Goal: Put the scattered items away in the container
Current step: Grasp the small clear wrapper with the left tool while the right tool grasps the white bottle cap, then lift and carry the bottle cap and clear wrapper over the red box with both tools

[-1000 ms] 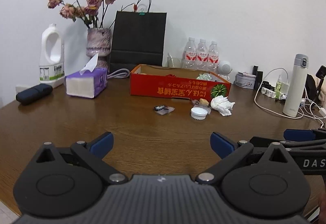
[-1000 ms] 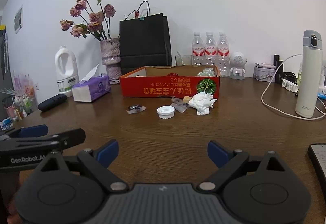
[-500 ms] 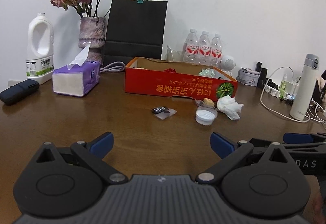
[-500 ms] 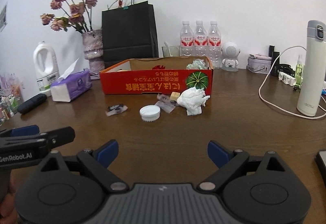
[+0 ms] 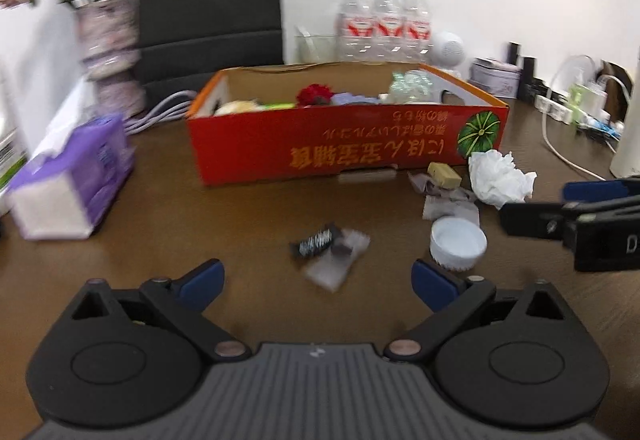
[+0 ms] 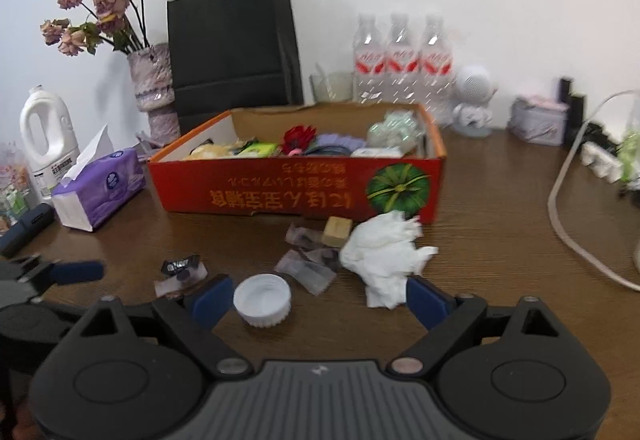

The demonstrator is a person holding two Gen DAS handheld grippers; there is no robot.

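Right wrist shows the litter between your tongs; left wrist shows it from the side

Your right tongs [image 6: 318,298] stand wide and are closing, empty, with the white cap [image 6: 262,300] at 11 o'clock of their gap and the crumpled tissue [image 6: 386,254] at 1 o'clock on the counter [image 6: 500,232]. Only that view shows the flowers sharply. Your left tongs [image 5: 318,280] gape wide, empty, the dark wrapper [image 5: 326,248] just ahead at 12 o'clock. The red box [image 5: 344,147] sits beyond, already holding things.
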